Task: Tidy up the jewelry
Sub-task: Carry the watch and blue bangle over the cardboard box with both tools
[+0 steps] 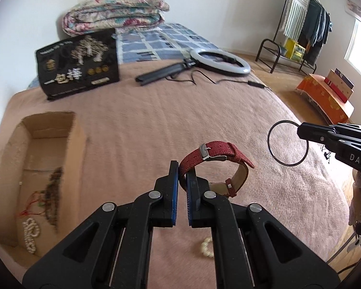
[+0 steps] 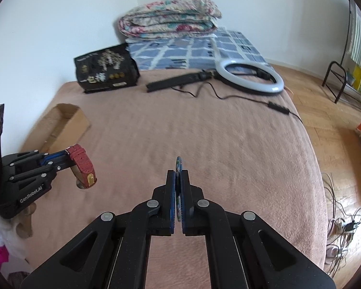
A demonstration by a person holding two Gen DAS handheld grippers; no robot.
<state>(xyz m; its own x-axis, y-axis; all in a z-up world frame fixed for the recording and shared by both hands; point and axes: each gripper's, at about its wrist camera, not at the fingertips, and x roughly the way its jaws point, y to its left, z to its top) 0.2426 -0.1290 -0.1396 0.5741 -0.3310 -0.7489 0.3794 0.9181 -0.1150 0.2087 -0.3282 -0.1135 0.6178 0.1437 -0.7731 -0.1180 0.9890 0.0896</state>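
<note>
My left gripper [image 1: 183, 168] is shut on the strap of a red fabric watch [image 1: 214, 155] and holds it above the pink blanket; the watch also shows in the right wrist view [image 2: 83, 166]. My right gripper [image 2: 178, 173] is shut on a thin bangle [image 2: 179, 165], seen edge-on there and as a dark ring in the left wrist view [image 1: 288, 143]. An open cardboard box [image 1: 48, 130] at the left holds bead necklaces [image 1: 53, 187] and a white pearl strand [image 1: 31, 234]. A white bead bracelet [image 1: 206, 246] lies on the blanket under my left gripper.
A black printed box [image 1: 78, 63] and a ring light with stand and cable [image 1: 220, 61] lie at the far side of the bed. A folded quilt [image 1: 113, 9] sits behind. A clothes rack [image 1: 303, 24] and orange bench [image 1: 324, 98] stand at the right.
</note>
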